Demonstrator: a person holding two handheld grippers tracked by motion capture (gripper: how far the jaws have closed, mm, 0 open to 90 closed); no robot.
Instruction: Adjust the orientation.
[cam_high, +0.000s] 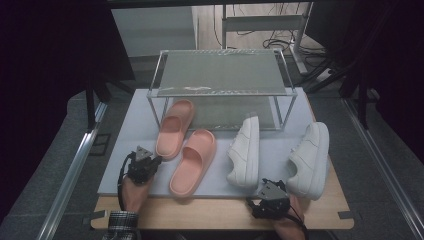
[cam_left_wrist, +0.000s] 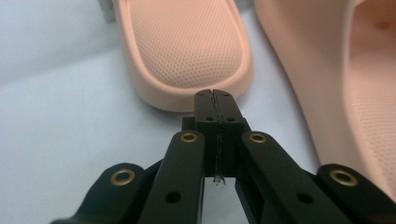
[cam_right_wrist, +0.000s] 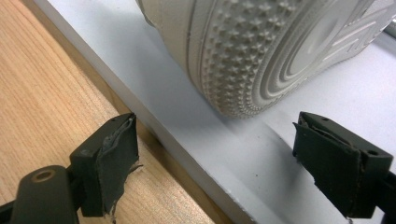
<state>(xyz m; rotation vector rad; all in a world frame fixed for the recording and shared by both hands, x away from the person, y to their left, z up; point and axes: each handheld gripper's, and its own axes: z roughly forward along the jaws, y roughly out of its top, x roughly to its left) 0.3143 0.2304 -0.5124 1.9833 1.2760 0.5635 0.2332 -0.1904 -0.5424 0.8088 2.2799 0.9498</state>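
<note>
Two pink slides lie on the white board (cam_high: 125, 150); the left slide (cam_high: 175, 127) reaches back under the rack and the right slide (cam_high: 194, 162) is nearer me. My left gripper (cam_high: 151, 162) is shut and empty, its tip (cam_left_wrist: 215, 100) just short of the left slide's heel (cam_left_wrist: 187, 46), with the other slide (cam_left_wrist: 359, 93) beside it. Two white sneakers (cam_high: 245, 150) (cam_high: 310, 160) rest to the right. My right gripper (cam_high: 272, 186) stands open at the board's front edge, with its jaws (cam_right_wrist: 217, 130) spread before a sneaker's studded sole (cam_right_wrist: 261, 51).
A metal-framed shoe rack (cam_high: 220, 75) with a mesh top shelf stands at the back of the board. The wooden table (cam_high: 200, 212) shows along the front edge. Cables and a table leg lie on the floor beyond the rack.
</note>
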